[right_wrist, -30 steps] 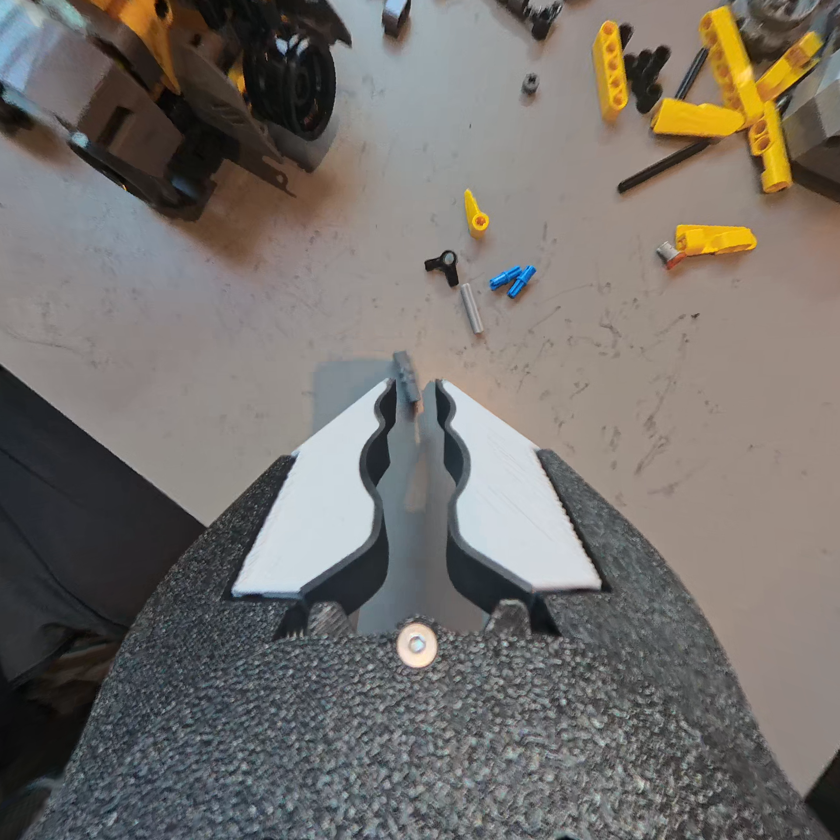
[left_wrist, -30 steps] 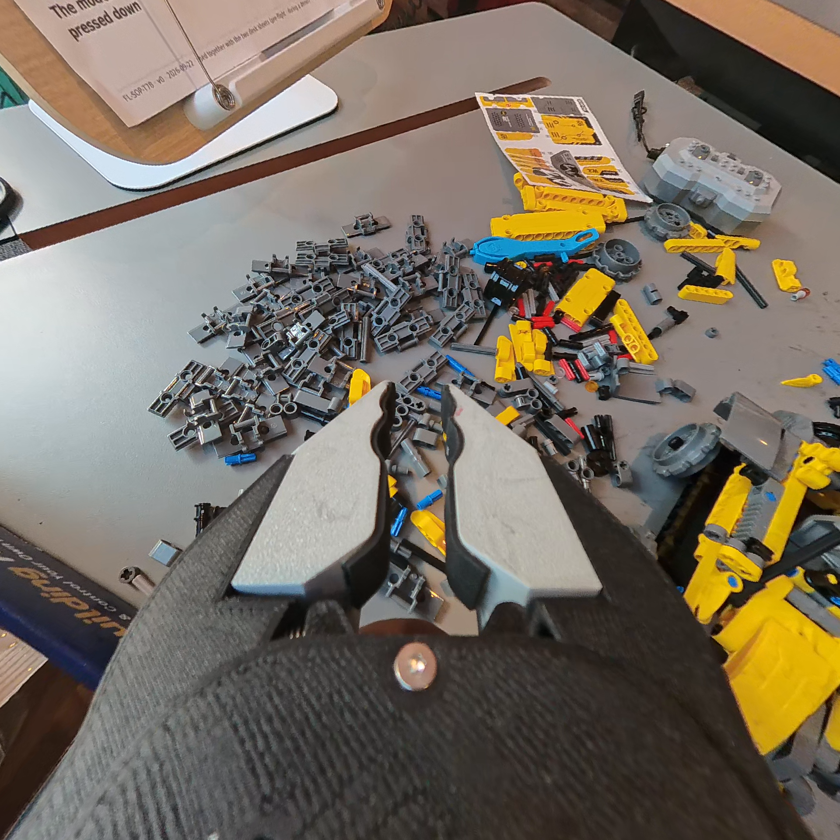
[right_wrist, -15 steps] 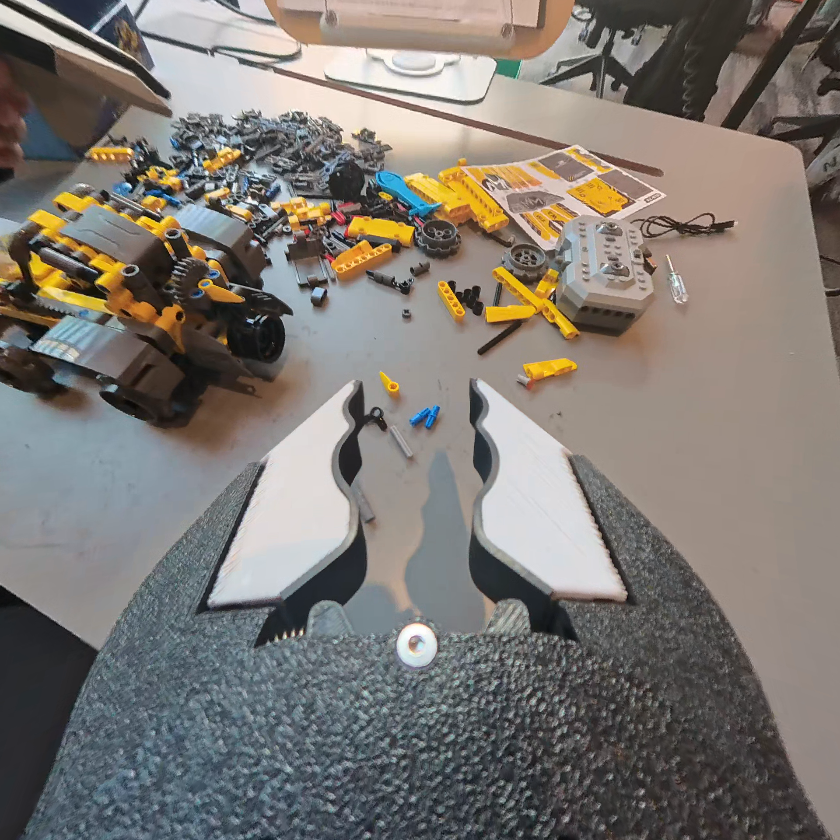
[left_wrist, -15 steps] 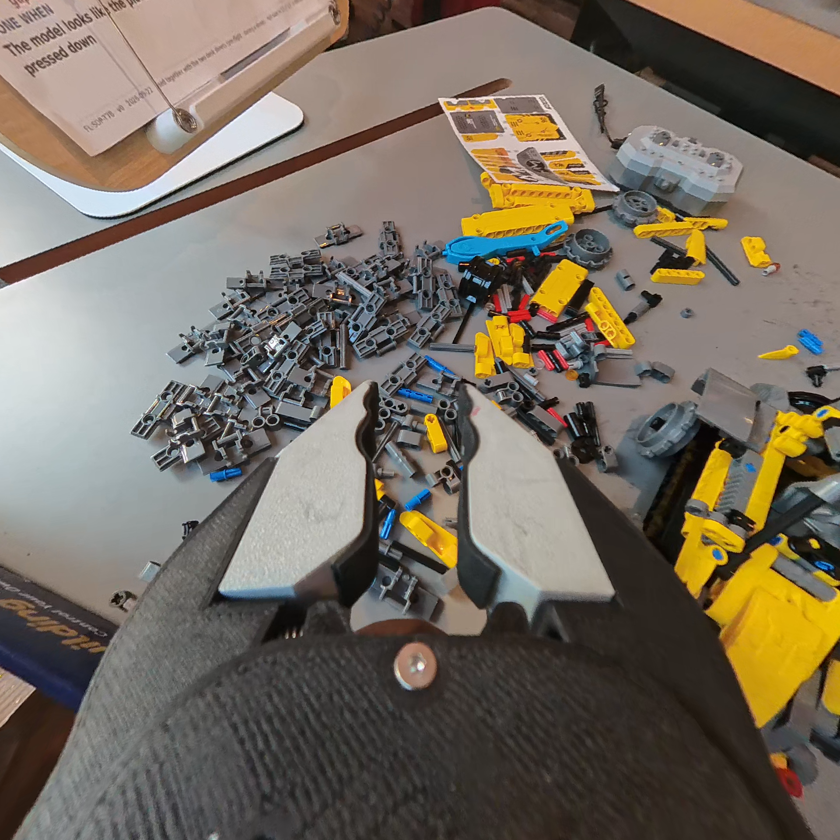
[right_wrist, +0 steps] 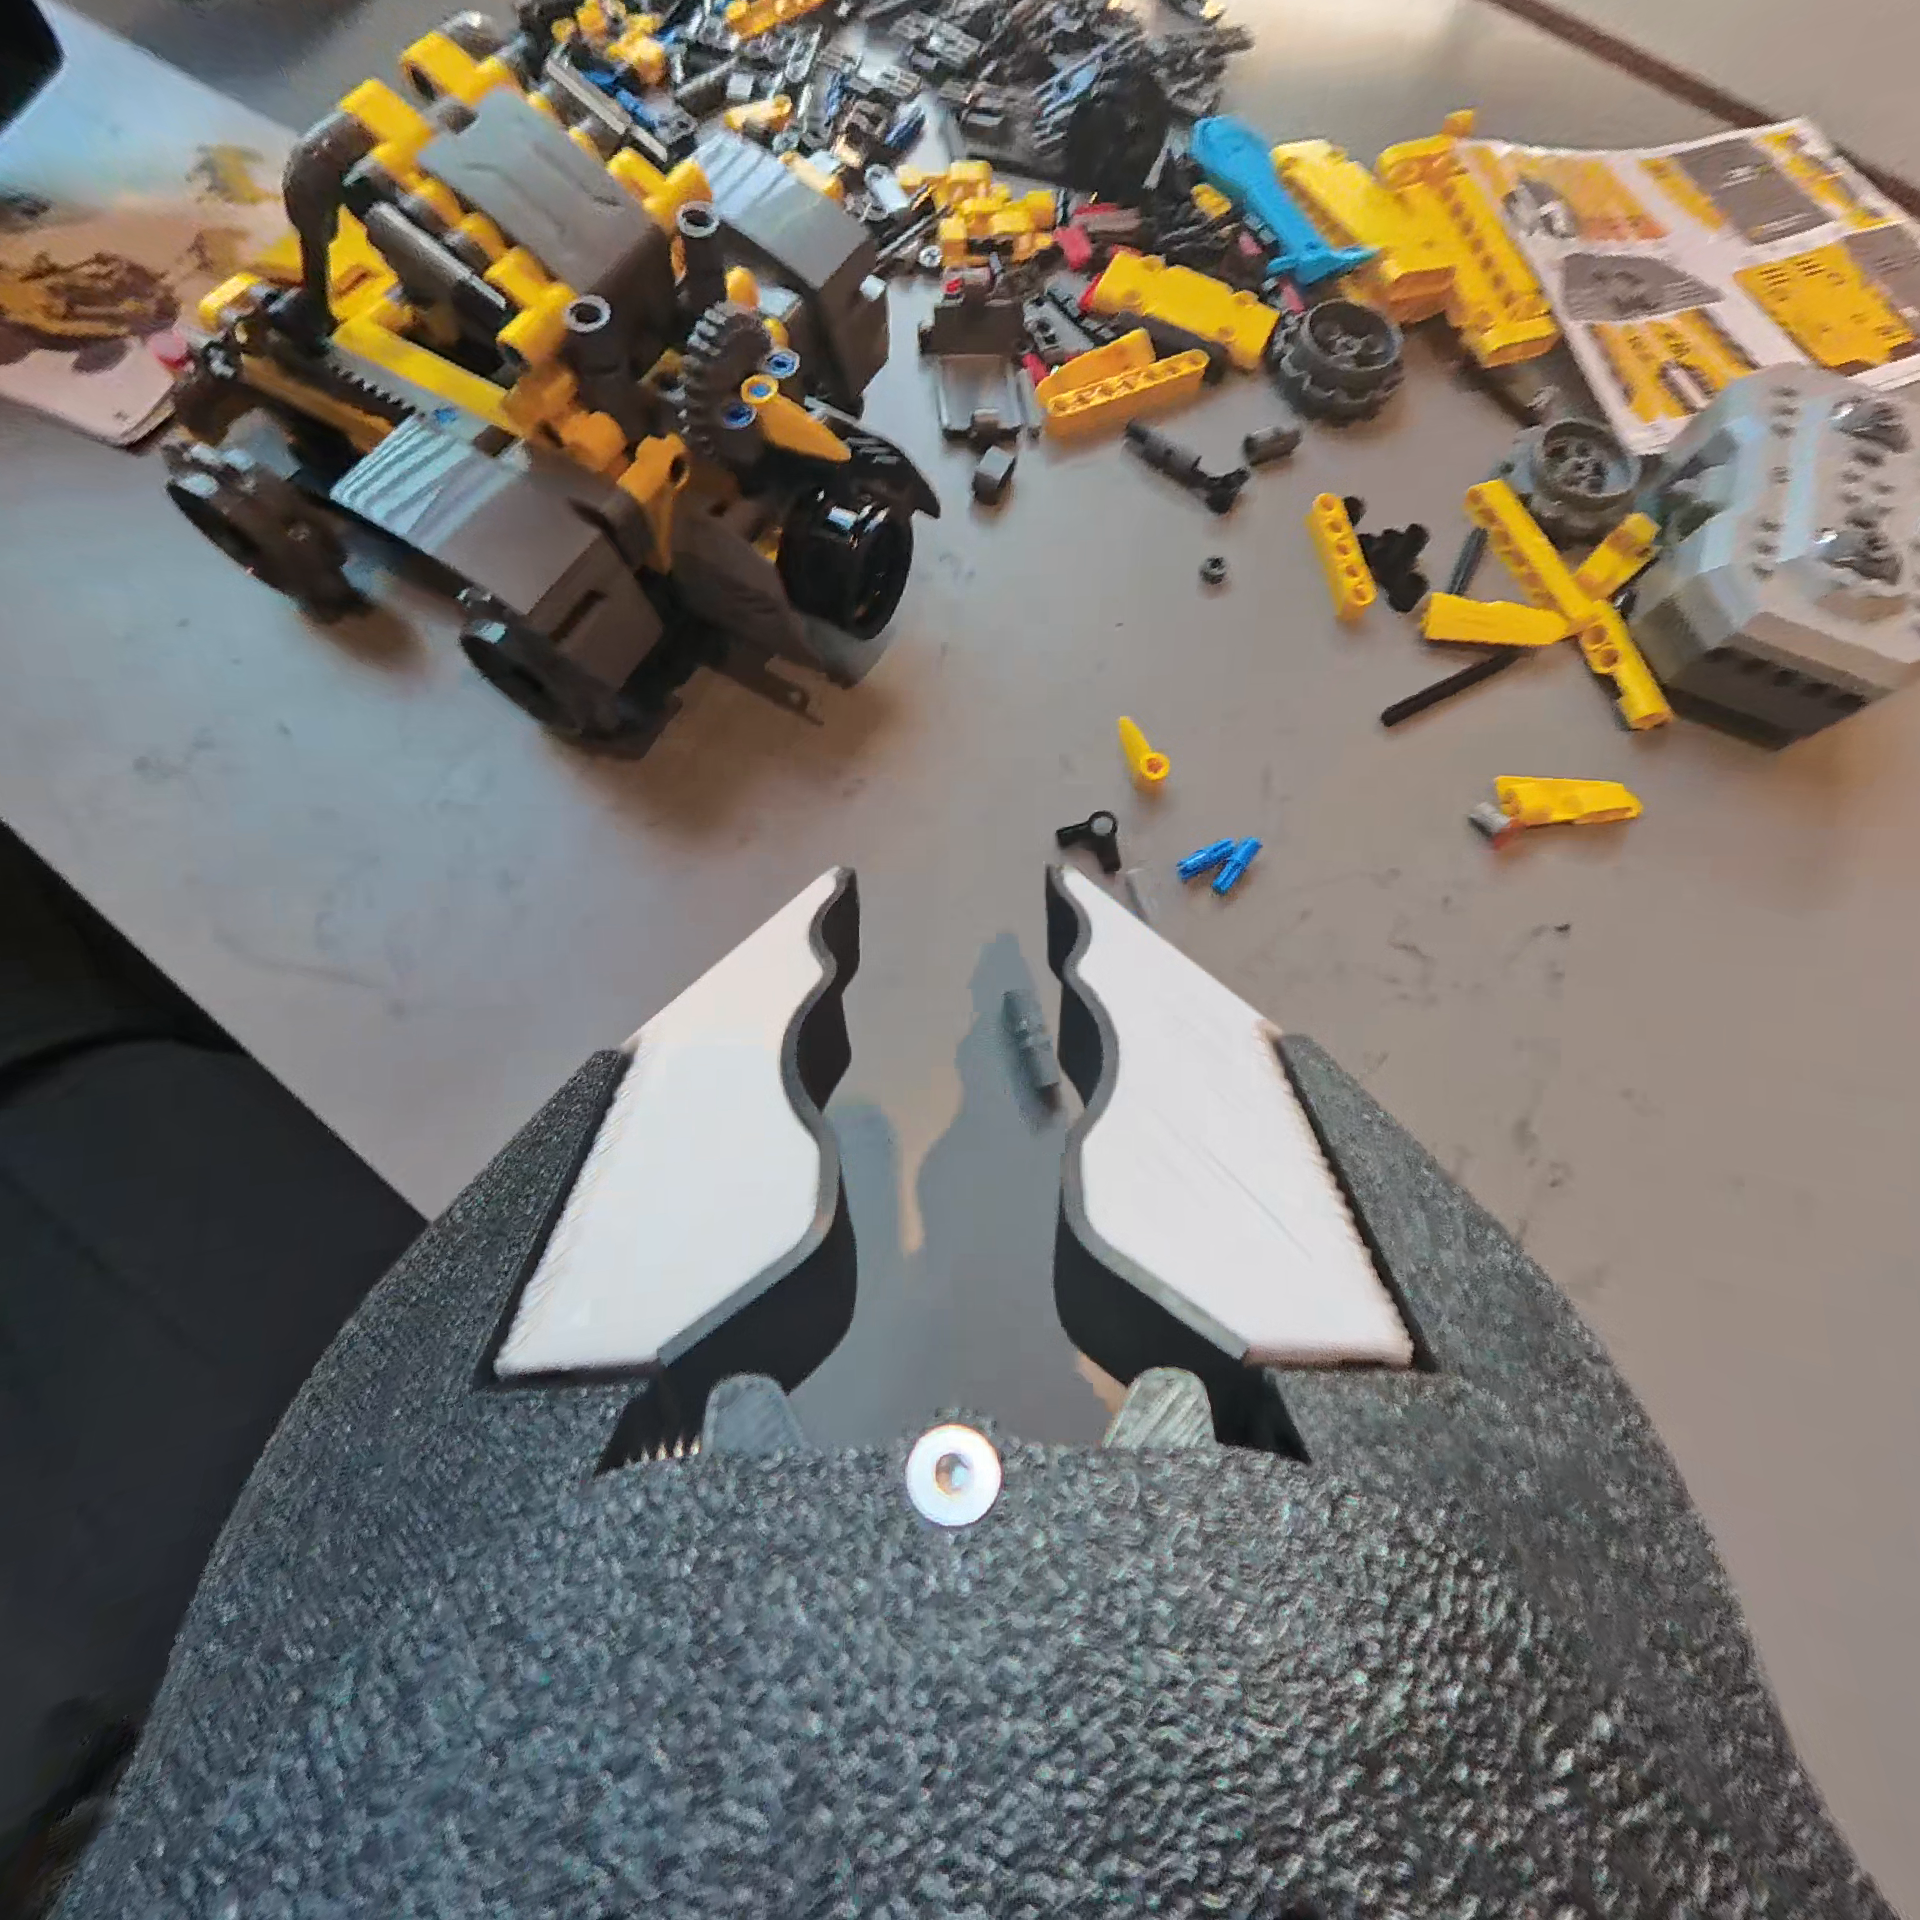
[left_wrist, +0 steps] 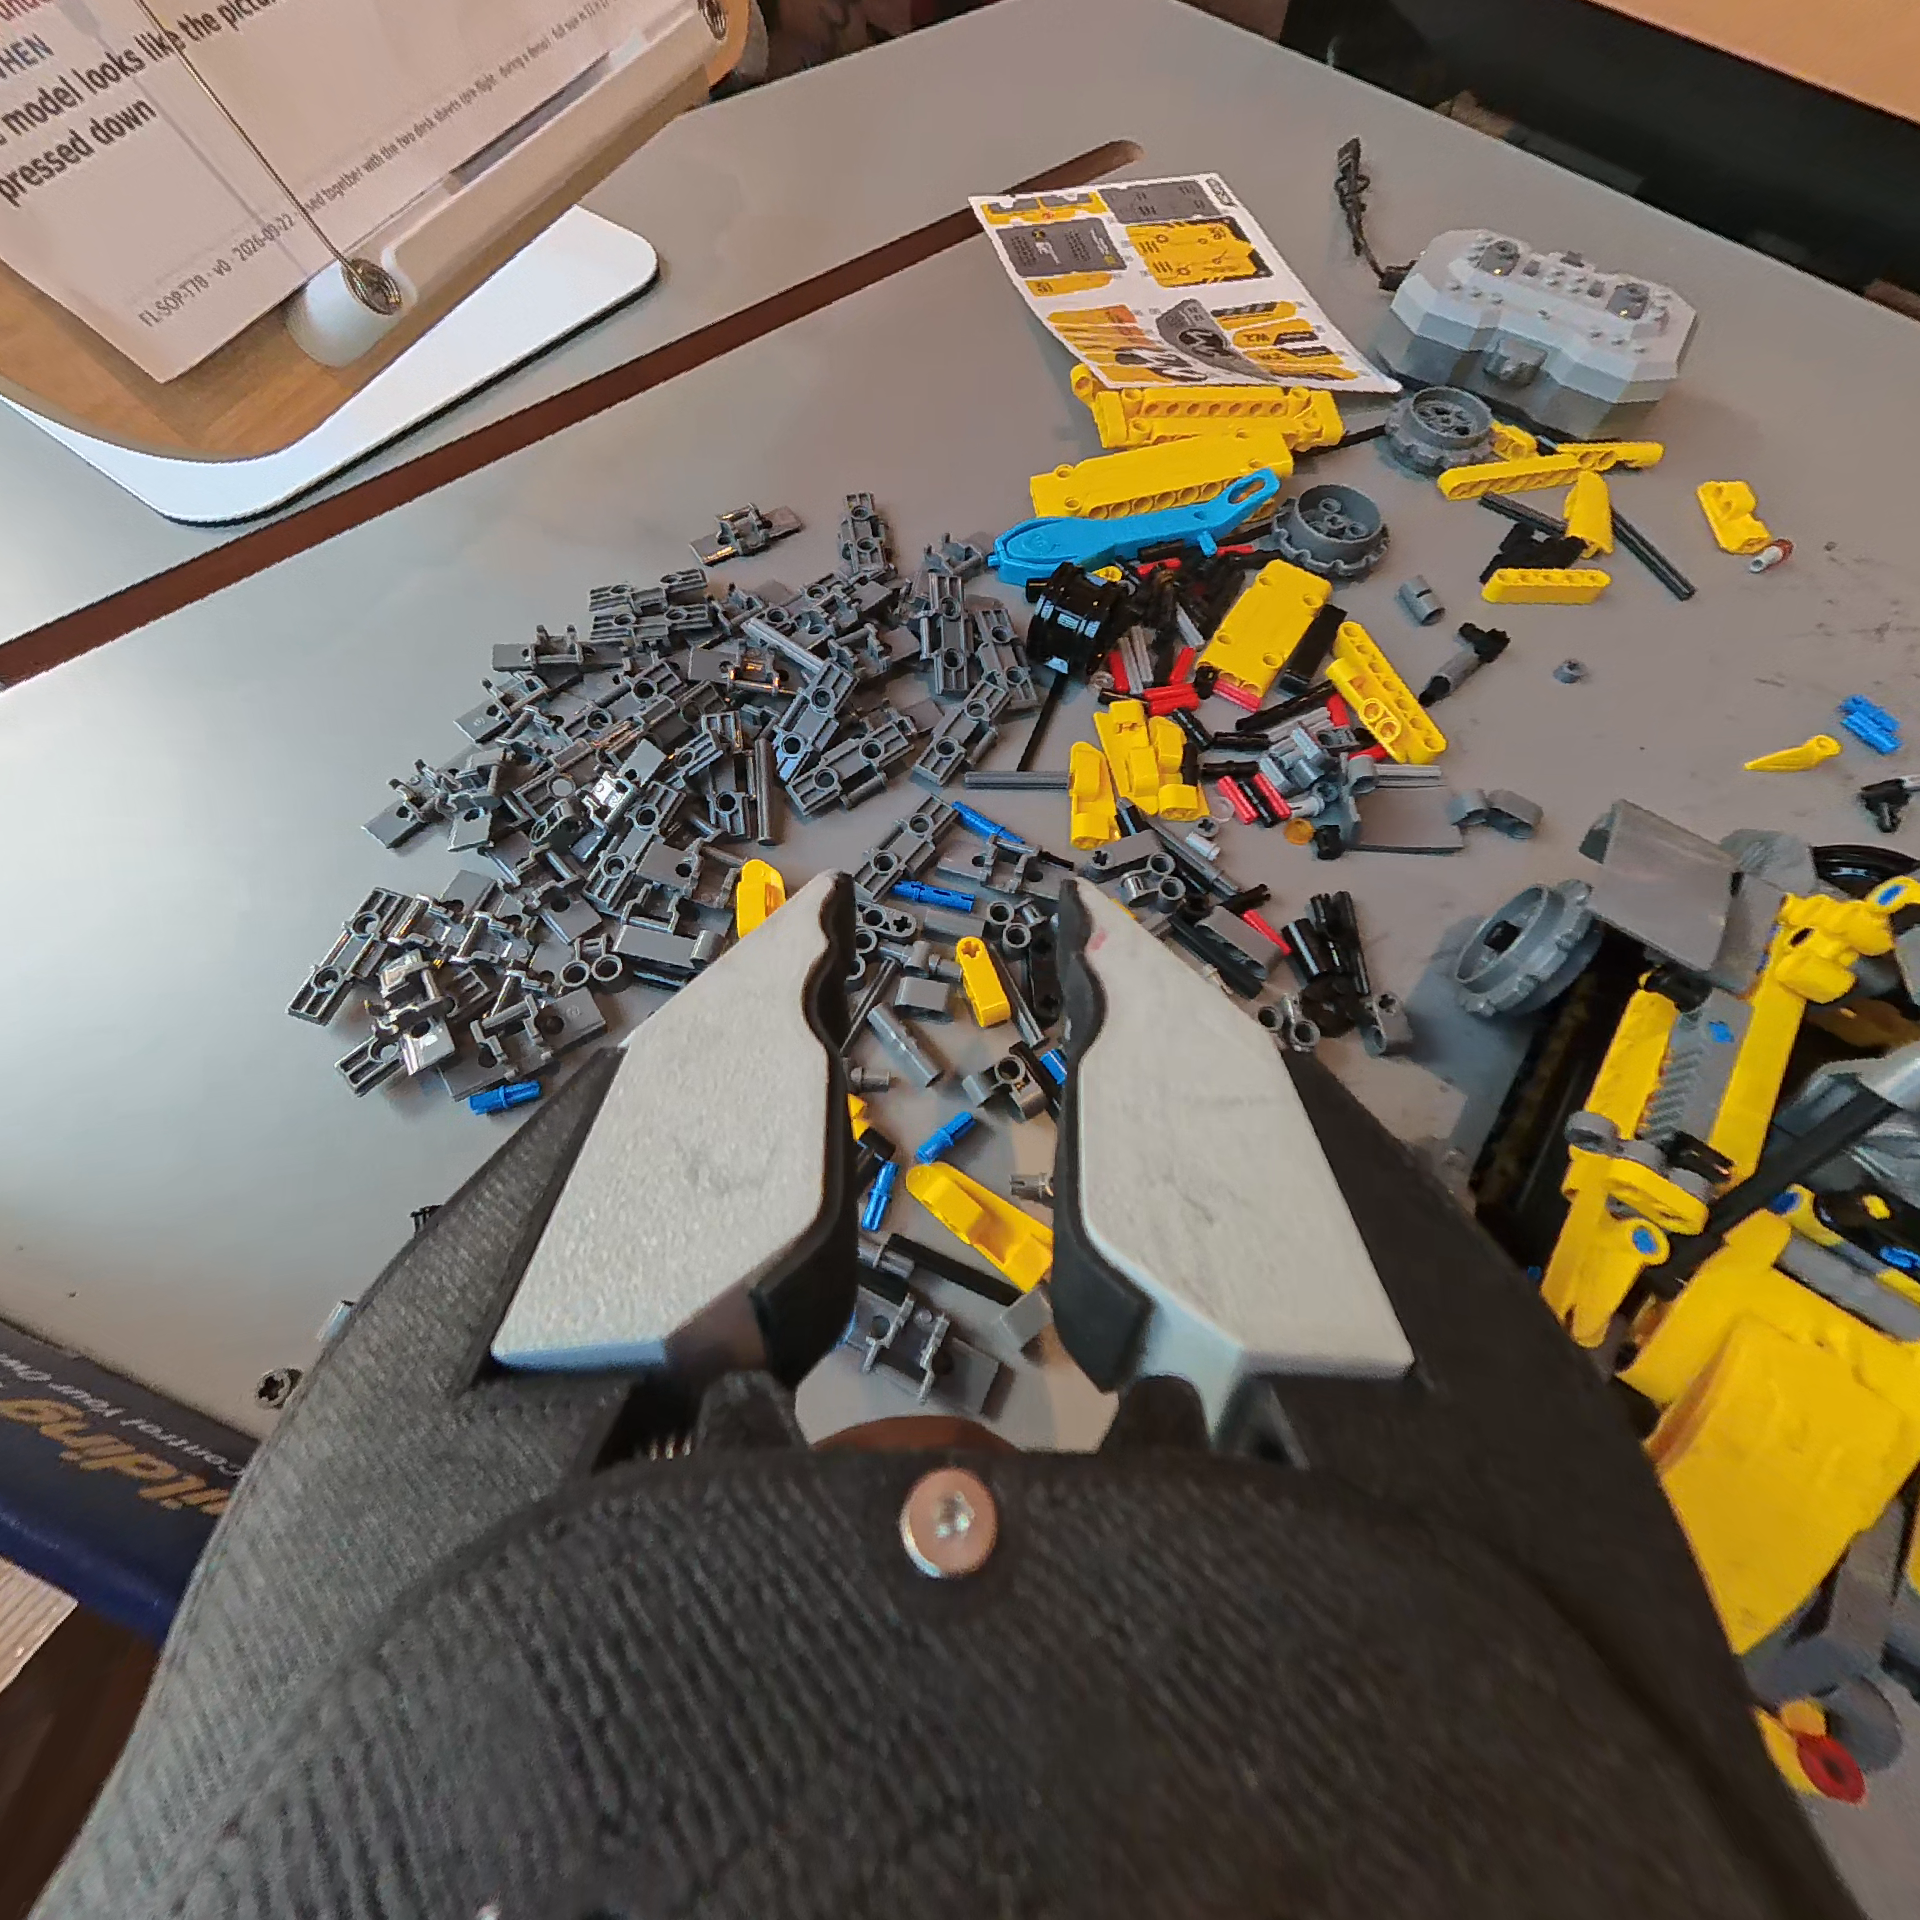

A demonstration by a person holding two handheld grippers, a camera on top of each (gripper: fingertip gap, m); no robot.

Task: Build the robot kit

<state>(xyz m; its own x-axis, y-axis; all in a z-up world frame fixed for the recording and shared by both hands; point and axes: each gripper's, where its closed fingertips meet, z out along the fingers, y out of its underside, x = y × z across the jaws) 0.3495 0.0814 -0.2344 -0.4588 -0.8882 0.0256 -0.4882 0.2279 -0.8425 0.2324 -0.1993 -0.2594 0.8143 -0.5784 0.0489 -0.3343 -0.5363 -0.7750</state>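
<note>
Jaws on both of your tools stand apart and hold nothing.

Your right gripper (right_wrist: 951,883) hovers over a bare stretch of the grey table (right_wrist: 1455,1143) with a middling gap. A short dark grey pin (right_wrist: 1029,1039) lies flat on the table inside that gap. It sits back from the tips and close to the inner edge of the right-hand jaw, well clear of the left-hand one, so it is off-centre between them. It lies roughly along the jaws rather than across them. It looks small and round, so it would likely roll if one jaw reached it before the other.

Just past the right-hand tip lie a black connector (right_wrist: 1091,831) and two blue pins (right_wrist: 1218,862). A yellow tooth piece (right_wrist: 1143,753) lies a little farther ahead. The yellow and grey model vehicle (right_wrist: 540,416) stands well ahead of the left-hand jaw.

Your left gripper (left_wrist: 956,904) hangs above loose parts, its jaws about as far apart. Several pieces show in the gap:
- a small yellow connector (left_wrist: 979,977) near the tips, toward the right-hand jaw;
- a blue pin (left_wrist: 940,896) right at the tips;
- a curved yellow panel (left_wrist: 977,1216) deeper in.

I cannot tell whether either jaw touches any of these. The heap of dark grey links (left_wrist: 675,748) spreads ahead and to the left-hand side, and the model rises close by the right-hand jaw. With parts packed this tightly, closing here would likely catch more than one.
</note>
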